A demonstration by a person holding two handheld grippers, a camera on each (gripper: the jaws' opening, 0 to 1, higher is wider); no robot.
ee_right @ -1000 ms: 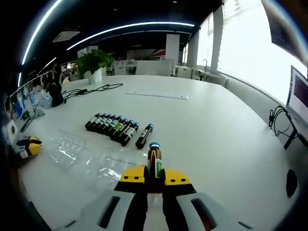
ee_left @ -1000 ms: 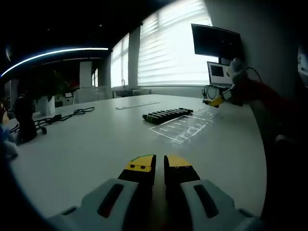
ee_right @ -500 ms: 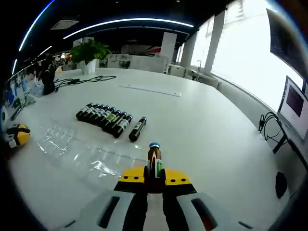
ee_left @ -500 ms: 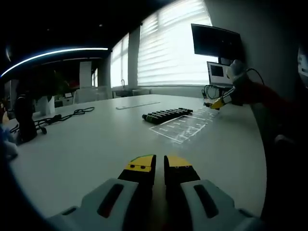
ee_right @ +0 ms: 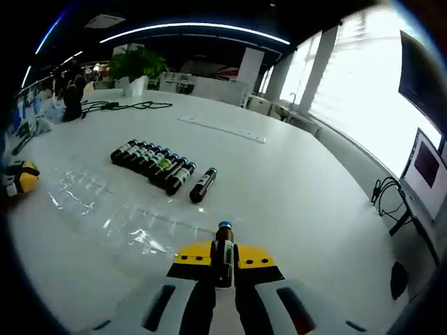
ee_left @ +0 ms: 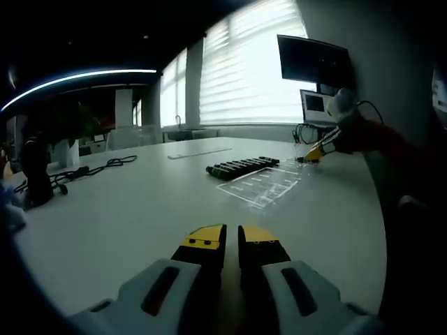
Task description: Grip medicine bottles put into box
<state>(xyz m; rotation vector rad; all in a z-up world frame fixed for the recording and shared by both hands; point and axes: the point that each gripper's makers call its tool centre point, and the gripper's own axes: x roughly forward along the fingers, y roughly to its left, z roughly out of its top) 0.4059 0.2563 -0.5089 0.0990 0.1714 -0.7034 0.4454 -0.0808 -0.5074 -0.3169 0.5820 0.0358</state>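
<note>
Right gripper (ee_right: pixel 224 257): jaws clamped on one brown medicine bottle (ee_right: pixel 223 246), blue cap pointing away from us, held over the white table (ee_right: pixel 293 188). We judge this grip along the bottle's lower body keeps the neck and cap free, so it can be lowered into a slot without the jaws fouling the tray wall.

Clear plastic tray (ee_right: pixel 119 216): lies flat on the table just beyond and left of the held bottle. It serves as the box for this task. As far as we can see through the glare, its pockets hold no bottles yet; we cannot count the pockets.

Bottle row (ee_right: pixel 152 163): dark bottles lying side by side, touching, just past the tray's far edge, toward the table's middle. One loose bottle (ee_right: pixel 202 185) lies slightly apart at the near end of the row. We take the tight row beside the tray as staging for short transfers.

Left gripper (ee_left: pixel 231 246): jaws together, holding nothing, low over the near edge of the table and well apart from the tray. We judge it idle while the right does the placing.

In the left gripper view the right gripper (ee_left: pixel 314 149) appears at the tray's far side, tray (ee_left: pixel 267 183) and row (ee_left: pixel 241 167) between the two.
</note>
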